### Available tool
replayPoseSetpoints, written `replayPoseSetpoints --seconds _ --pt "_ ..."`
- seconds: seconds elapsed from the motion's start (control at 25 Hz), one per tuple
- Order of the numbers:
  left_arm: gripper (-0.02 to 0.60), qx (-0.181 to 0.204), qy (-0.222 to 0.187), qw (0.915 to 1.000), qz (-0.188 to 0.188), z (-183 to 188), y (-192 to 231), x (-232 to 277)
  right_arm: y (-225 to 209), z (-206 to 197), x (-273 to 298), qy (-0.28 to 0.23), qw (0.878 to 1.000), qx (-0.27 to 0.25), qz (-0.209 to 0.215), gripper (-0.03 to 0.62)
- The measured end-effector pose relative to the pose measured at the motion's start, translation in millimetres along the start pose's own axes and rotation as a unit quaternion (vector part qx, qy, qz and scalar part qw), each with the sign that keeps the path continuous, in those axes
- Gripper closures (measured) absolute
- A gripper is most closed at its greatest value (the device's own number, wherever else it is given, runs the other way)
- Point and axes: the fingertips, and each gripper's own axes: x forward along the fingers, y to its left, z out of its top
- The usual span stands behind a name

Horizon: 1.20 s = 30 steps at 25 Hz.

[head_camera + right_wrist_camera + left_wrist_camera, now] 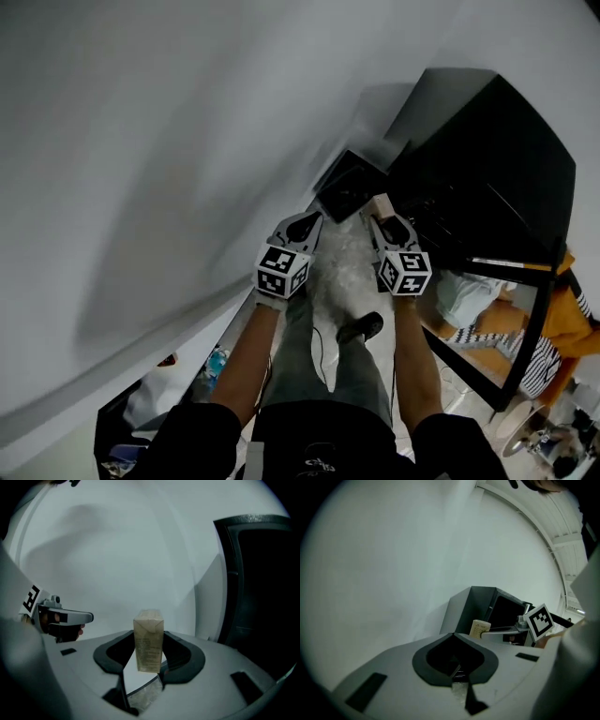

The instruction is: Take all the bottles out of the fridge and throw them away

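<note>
As my right hand-held gripper (149,662) clamps the carton (148,639) mid-body, probably light and crushable, my left hand-held gripper (457,668) is closed, empty.

— What does the carton (148,641) look like?
— Small and beige, with a gable top and fine print down its face.
— How does it sit?
— Upright in the air, clamped by its sides between the right gripper's (149,660) jaws.
— And the fridge (262,588)?
— Tall and dark, near the carton's right.
</note>
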Motion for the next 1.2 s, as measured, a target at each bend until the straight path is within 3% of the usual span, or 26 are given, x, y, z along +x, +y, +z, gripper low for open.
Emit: replayPoseSetpoints --seconds 0.6,0.92,1.2 --pt "0.575 0.007 0.039 0.9980 -0.049 -170.6 64.9 140.9 -75.5 -192.2 143.9 0.023 0.999 0.029 -0.019 0.399" --pt "0.575 0.007 0.055 0.9972 -0.051 -209.1 87.5 153.1 -85.3 -252.8 206.2 0.048 0.999 0.017 -0.019 0.399" --pt "0.575 0.019 0.048 0.9976 -0.045 -208.5 110.4 158.0 -86.2 -259.4 261.6 0.049 0.999 0.000 -0.021 0.399"
